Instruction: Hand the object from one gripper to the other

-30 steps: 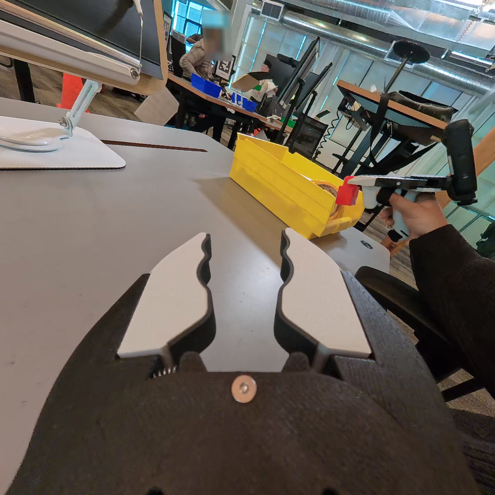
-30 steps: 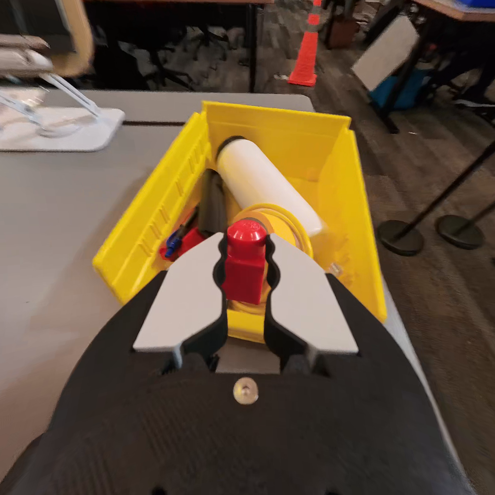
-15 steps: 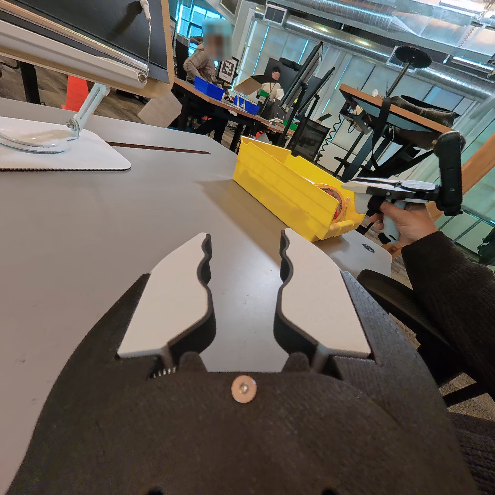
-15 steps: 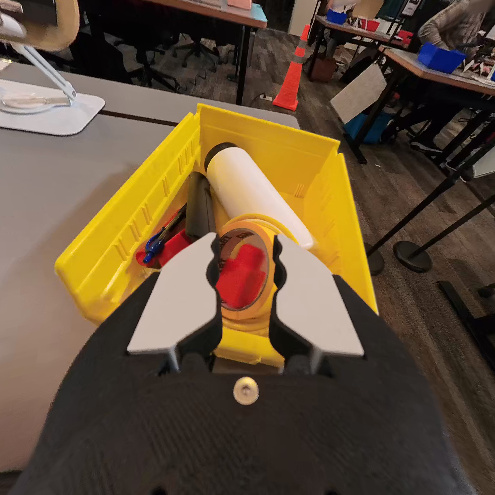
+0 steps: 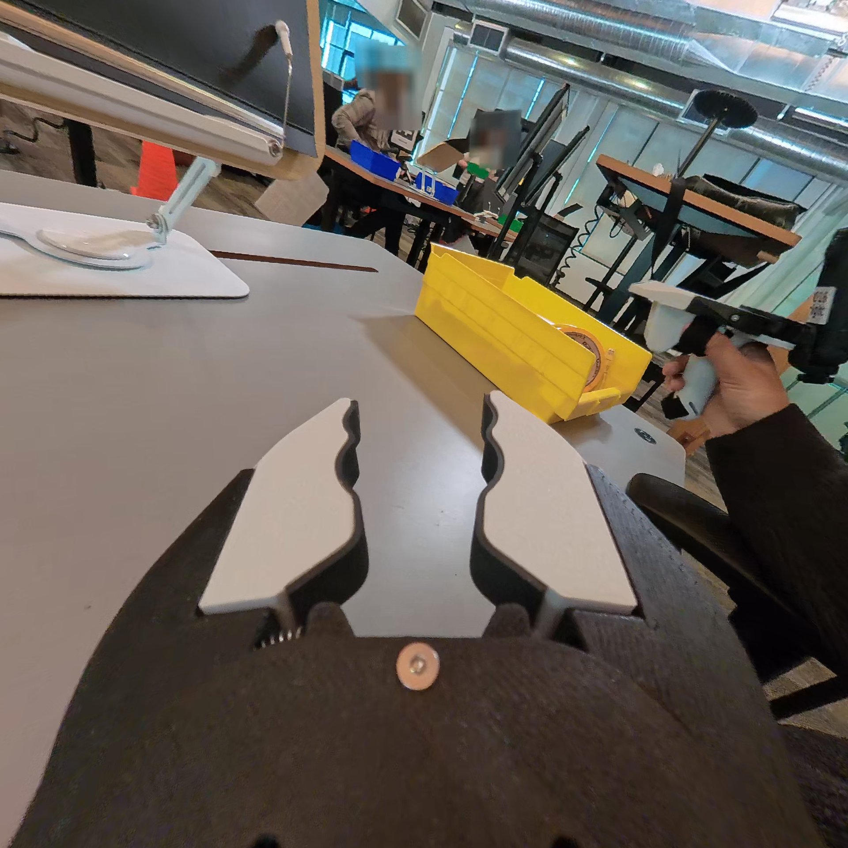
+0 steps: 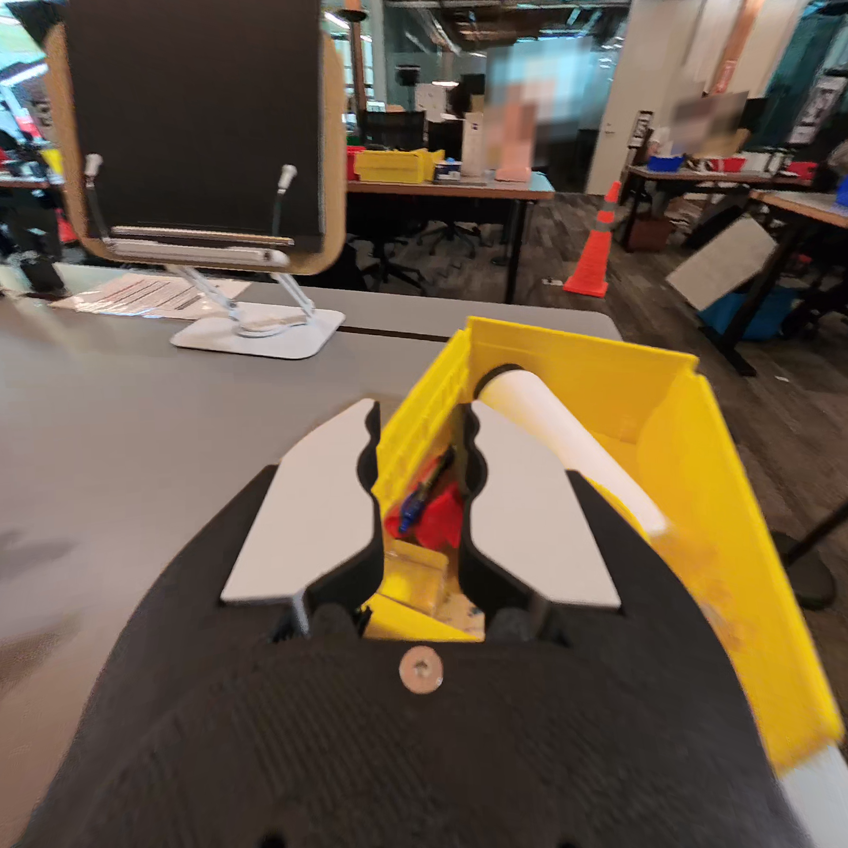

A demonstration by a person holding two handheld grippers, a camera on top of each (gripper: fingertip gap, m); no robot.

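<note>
— Was there any writing to be made out?

— Some, all too small or blurred to read. A roll of yellow tape (image 5: 579,340) in the yellow bin (image 5: 498,321) bore dark print round its side. A printed sheet (image 6: 151,293) lay on the desk (image 6: 137,413) with red and dark lines. A small square code sticker (image 5: 822,303) sat on the right gripper's body.

— Anything legible?

— Nothing.

I see bare grey table (image 5: 229,413) ahead of my left fingers (image 5: 298,504), while the yellow bin (image 6: 688,459) wall stands between my right fingers (image 6: 316,504).
</note>
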